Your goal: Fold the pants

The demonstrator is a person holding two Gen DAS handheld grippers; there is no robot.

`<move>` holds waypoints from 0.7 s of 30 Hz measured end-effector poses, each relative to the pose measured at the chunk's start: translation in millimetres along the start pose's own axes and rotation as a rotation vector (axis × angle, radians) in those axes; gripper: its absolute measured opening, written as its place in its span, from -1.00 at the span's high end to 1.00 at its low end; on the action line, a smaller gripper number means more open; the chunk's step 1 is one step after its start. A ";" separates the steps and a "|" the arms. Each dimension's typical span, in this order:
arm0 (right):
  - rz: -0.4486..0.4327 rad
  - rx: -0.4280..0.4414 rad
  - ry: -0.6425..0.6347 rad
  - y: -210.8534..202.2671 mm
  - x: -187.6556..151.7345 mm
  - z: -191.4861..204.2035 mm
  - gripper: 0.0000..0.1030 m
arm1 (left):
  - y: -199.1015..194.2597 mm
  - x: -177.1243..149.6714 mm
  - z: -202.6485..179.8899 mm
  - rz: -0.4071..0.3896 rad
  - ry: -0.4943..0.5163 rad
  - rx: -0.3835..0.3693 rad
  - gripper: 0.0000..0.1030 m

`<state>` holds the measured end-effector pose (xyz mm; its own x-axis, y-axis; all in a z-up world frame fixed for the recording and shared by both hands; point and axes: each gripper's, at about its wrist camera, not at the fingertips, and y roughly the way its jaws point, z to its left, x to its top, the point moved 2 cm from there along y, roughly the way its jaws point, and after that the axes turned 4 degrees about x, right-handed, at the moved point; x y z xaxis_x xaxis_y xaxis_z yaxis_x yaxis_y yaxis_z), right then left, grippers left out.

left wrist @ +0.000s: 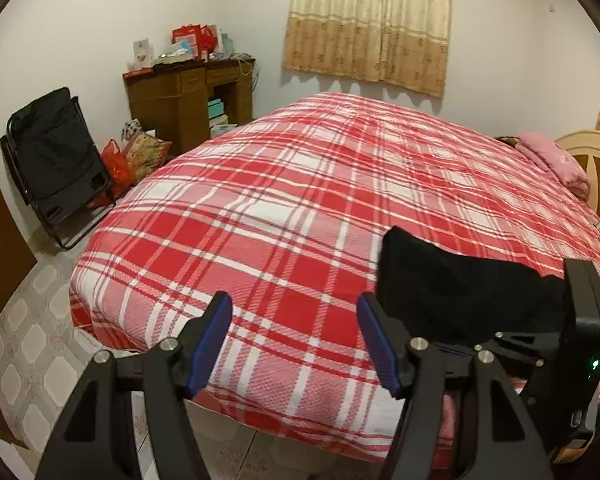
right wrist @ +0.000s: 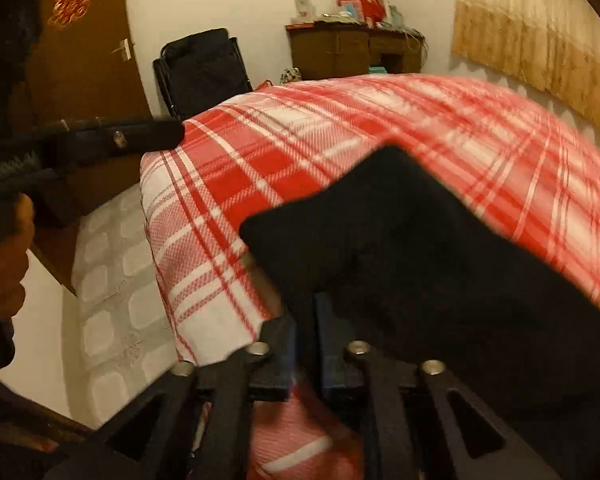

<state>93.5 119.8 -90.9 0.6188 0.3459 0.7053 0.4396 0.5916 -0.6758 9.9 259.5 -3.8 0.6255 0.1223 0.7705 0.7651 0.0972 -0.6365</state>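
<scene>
Home bedroom: plaid-covered bed (left wrist: 300, 208), curtain (left wrist: 368, 20), cluttered wooden desk (left wrist: 188, 96).

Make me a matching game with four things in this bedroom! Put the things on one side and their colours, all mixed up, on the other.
Things:
1. pants
2. bedspread
3. curtain
4. pillow

Colours:
A. pink
B. black
C. red and white checks
D. beige with a pattern

Right pairs: 1-B, 2-C, 3-D, 4-A. The pants lie on the bedspread near its edge, the curtain hangs on the wall behind the bed, and the pillow sits at the far right end of the bed.
</scene>
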 end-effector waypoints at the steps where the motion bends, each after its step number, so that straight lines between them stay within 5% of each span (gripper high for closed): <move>1: -0.017 0.061 0.045 -6.0 1.5 -1.2 -0.01 | -1.4 0.4 -2.3 -0.004 0.007 -0.004 -0.30; 2: -0.039 0.124 0.091 -14.6 3.0 -3.5 -0.20 | -2.1 0.8 -4.2 -0.006 0.011 -0.006 -0.30; 5: -0.118 0.196 0.173 -56.5 7.4 -13.2 -0.21 | -1.4 5.5 -14.1 -0.013 0.013 -0.021 -0.30; 11: -0.270 -0.032 0.274 -148.3 0.1 -86.5 -0.21 | 7.8 2.9 -62.5 -0.010 0.056 -0.101 -0.30; 14: -0.235 -0.183 0.375 -178.0 -26.3 -138.0 -0.21 | 19.3 -5.7 -87.7 0.014 0.086 -0.113 -0.30; 21: -0.059 -0.268 0.509 -191.4 -112.3 -168.4 -0.21 | 71.2 -21.3 -103.5 0.099 0.116 0.053 -0.37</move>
<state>49.4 -154.9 -76.7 0.7942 -0.1153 0.5967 0.5916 0.3715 -0.7156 66.9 161.6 -62.1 0.7134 0.0198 0.7004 0.6913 0.1430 -0.7082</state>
